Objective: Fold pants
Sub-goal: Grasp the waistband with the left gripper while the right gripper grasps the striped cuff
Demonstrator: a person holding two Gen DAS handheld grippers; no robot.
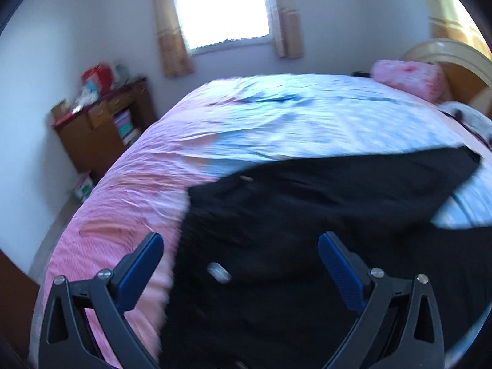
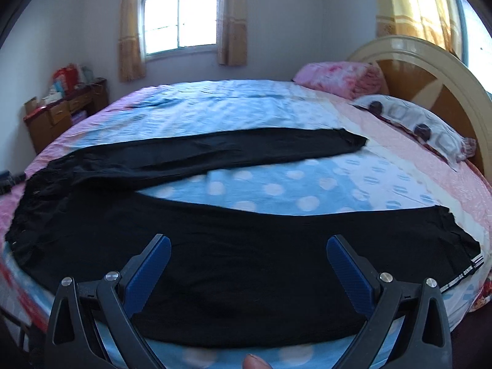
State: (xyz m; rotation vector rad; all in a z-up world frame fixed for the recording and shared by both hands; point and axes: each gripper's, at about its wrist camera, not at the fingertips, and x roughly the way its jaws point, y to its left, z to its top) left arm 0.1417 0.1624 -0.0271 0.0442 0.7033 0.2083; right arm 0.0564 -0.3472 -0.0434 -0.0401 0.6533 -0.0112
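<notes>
Black pants lie spread flat on the bed, waist at the left, both legs stretched to the right and splayed apart. The far leg ends near the pillows; the near leg's cuff has white stripes. My right gripper is open and empty, above the near leg. In the left wrist view the pants fill the lower right, with a small silver tag near the waist. My left gripper is open and empty over the waist end.
The bed has a blue, white and pink patterned cover. Pillows and a pink folded blanket lie by the headboard. A cluttered wooden desk stands at the far left wall under a window.
</notes>
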